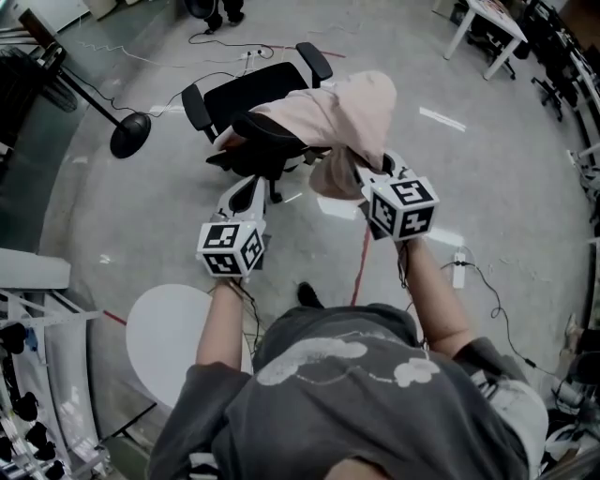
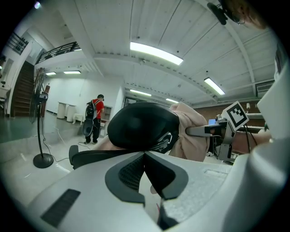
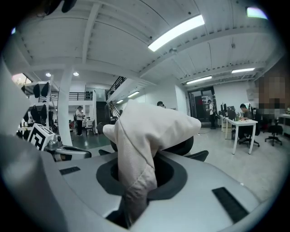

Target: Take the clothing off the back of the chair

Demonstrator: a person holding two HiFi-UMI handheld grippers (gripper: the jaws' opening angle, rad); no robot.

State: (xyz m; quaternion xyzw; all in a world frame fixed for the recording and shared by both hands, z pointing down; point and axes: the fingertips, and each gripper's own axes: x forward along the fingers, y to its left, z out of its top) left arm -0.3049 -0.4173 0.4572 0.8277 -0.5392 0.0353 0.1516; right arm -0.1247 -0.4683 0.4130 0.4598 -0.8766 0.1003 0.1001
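A pale pink garment [image 1: 339, 111] hangs over the back of a black office chair [image 1: 251, 94]. My right gripper [image 1: 359, 172] is shut on a fold of the garment [image 3: 149, 131] at its right side, and the cloth runs down between the pads. My right gripper [image 3: 138, 181] shows the cloth pinched in its own view. My left gripper [image 1: 246, 190] hovers just in front of the chair's black headrest [image 2: 141, 127], jaws together with nothing between them. In the left gripper view the garment [image 2: 191, 132] lies behind the headrest, with the right gripper [image 2: 205, 130] on it.
A fan on a round base [image 1: 129, 133] stands left of the chair. A white round tabletop [image 1: 169, 337] is near my left elbow. A red cable [image 1: 361, 262] and a power strip [image 1: 459, 267] lie on the floor. A white desk [image 1: 492, 28] is far right. A person [image 2: 94, 120] stands in the distance.
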